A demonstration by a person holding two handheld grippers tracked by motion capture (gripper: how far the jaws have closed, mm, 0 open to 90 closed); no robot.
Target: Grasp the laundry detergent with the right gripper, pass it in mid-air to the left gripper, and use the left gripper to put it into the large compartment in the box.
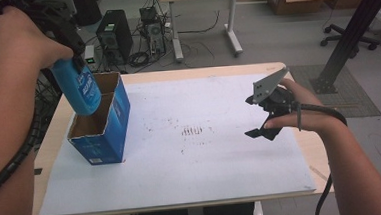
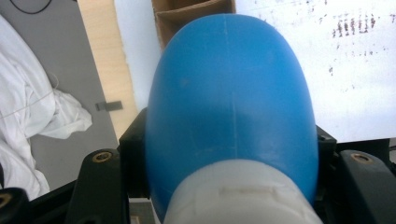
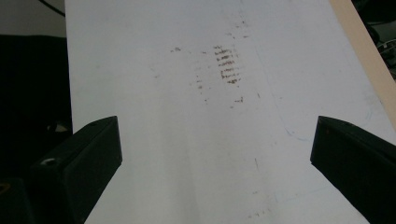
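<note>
Surface (image 1: 236, 72): a light wooden top, most of it covered by a white sheet (image 1: 182, 173) that bears a patch of small brown marks (image 1: 192, 131) near its middle; the same marks show in the right gripper view, ahead of the jaws and a little right of centre.
Blue box (image 1: 110, 127): an open-topped cardboard carton with blue printed sides and brown inner walls, standing upright on the left part of the white sheet; a divider splits its inside into compartments.
Blue bottle (image 1: 79, 89): held in the air over the open top of the blue box, neck end uppermost and slightly tilted, its rounded bottom end just inside or at the level of the box's near compartment; whether it touches the cardboard cannot be told. In the left gripper view its smooth blue body runs away from a white cap end (image 2: 238, 196) at the bottom of the picture.
Left hand-held gripper (image 1: 72, 54): up at the left, wrapped by the person's left hand, its jaws clamped on the blue bottle at the neck end, one black jaw pressing each side.
Right hand-held gripper (image 1: 262, 125): over the right part of the white sheet, well apart from the blue box; jaws spread wide with nothing between them, the bare sheet showing in the gap.
</note>
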